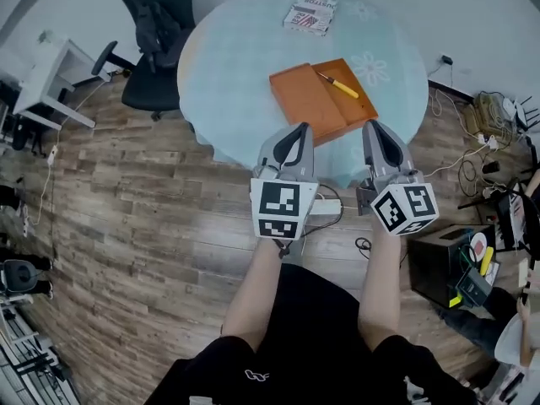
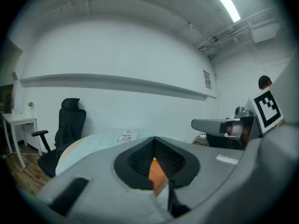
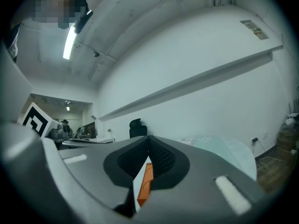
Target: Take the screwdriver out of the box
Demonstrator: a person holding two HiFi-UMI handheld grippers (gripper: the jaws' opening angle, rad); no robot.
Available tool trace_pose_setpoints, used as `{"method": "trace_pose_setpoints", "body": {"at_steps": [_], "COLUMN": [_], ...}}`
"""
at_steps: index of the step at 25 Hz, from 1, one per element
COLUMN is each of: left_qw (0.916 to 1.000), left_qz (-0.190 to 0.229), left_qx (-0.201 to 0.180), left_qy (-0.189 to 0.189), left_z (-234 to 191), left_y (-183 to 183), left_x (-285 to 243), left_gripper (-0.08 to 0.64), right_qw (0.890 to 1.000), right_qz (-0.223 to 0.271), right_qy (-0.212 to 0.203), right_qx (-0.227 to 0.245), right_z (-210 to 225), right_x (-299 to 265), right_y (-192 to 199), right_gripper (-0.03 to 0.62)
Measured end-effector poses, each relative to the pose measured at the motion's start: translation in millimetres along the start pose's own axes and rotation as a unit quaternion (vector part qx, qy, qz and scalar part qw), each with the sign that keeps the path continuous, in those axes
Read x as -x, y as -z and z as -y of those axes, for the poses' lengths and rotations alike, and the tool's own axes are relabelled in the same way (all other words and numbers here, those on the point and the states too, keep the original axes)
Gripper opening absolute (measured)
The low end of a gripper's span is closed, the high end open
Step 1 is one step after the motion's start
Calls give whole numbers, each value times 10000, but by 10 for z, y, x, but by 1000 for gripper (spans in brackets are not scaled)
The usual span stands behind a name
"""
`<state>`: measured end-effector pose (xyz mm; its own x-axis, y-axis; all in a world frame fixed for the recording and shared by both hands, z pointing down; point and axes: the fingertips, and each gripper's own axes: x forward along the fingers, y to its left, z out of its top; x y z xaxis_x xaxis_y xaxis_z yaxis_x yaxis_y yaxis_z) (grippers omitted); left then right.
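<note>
Head view: my left gripper [image 1: 301, 128] and right gripper [image 1: 372, 126] are side by side at the near edge of the round table [image 1: 236, 57]. The orange box [image 1: 308, 101] sits at 12 o'clock from my left tips, near but apart. The screwdriver [image 1: 342, 85], with a yellow handle, lies on the box's right half, at 11 o'clock from my right tips.

Left gripper view: tips pressed together, nothing between them.

Right gripper view: tips likewise together, empty.

Box [image 1: 305, 106]: orange, flat, lies upper centre-right of frame. Screwdriver [image 1: 341, 85]: yellow handle, lies diagonally on box's right half.
</note>
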<state>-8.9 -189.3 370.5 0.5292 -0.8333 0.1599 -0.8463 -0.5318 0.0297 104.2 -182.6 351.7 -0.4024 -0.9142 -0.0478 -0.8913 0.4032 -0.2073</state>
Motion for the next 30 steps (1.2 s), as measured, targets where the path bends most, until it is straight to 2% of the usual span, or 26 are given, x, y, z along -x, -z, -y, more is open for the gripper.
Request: {"method": "trace_pose_setpoints", "body": {"at_steps": [4, 8, 12, 14, 19, 23, 27, 30], "left_qw": [9993, 9975, 9936, 9920, 9903, 9894, 9889, 9887], "left_qz": [-304, -522, -837, -934, -1084, -1138, -1145, -1165], "left_qx": [149, 345, 497, 576, 658, 690, 809, 821], "left_qy": [166, 326, 567, 623, 561, 590, 497, 471], "left_z": [-392, -594, -463, -350, -65, 62, 59, 22], "left_y": [131, 244, 432, 483, 585, 642, 716, 757], "left_x": [-680, -1212, -1573, -1729, -1887, -1925, -1968, -1963], "left_gripper": [3, 3, 3, 3, 3, 3, 3, 3], "right_qw": [9993, 9971, 9921, 9908, 9889, 9837, 9689, 9495], "right_qz": [-283, -489, -852, -971, -1329, -1687, -2220, -2670], "right_qy": [231, 581, 922, 943, 665, 451, -32, -250], "right_qx": [-83, 74, 38, -9, 58, 438, 1090, 1630], "right_z": [333, 647, 979, 1122, 1361, 1459, 1535, 1637], "right_x": [-662, -946, -870, -850, -861, -958, -1208, -1412], "right_y": [176, 251, 435, 491, 668, 805, 970, 1120], "right_gripper": [9, 9, 9, 9, 9, 9, 66, 81]}}
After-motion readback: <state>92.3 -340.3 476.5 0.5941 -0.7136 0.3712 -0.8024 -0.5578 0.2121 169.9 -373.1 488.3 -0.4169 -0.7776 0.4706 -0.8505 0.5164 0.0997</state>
